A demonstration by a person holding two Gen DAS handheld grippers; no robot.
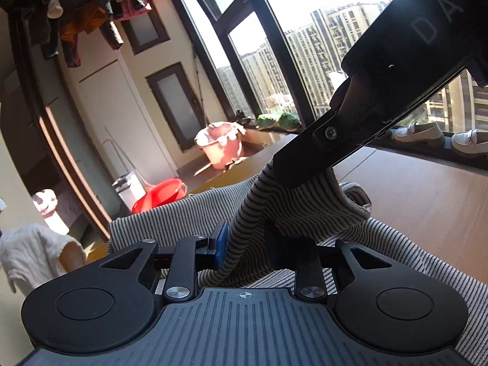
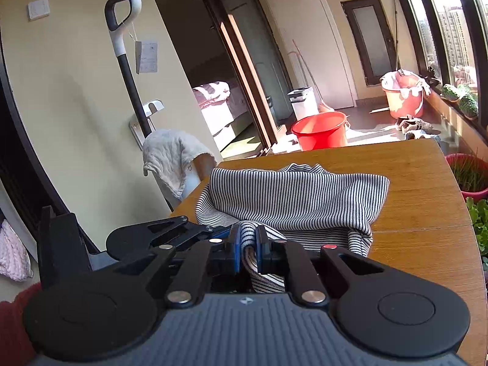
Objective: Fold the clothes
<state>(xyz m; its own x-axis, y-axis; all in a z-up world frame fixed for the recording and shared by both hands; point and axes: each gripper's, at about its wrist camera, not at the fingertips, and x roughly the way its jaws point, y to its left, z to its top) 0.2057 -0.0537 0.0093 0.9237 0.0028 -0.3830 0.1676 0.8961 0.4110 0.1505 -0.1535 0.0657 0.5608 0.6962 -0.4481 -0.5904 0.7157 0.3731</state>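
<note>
A black-and-white striped garment [image 2: 299, 195] lies partly folded on the wooden table [image 2: 421, 213]. My right gripper [image 2: 247, 250] is shut on a bunched edge of it near the table's front. In the left wrist view the same striped garment [image 1: 253, 225] rises as a pinched fold between my left gripper's [image 1: 247, 241] blue pads, which are shut on it. The right gripper's black body [image 1: 366, 116] crosses that view from the upper right and holds the cloth just above my left gripper.
A chair draped with a white towel [image 2: 170, 155] stands at the table's left edge. A red bucket [image 2: 320, 131], a pink bucket [image 2: 402, 97] and a white bin [image 2: 302, 102] stand on the floor beyond. Potted plants [image 2: 469, 177] sit right of the table. Shoes [image 1: 421, 135] line the windowsill.
</note>
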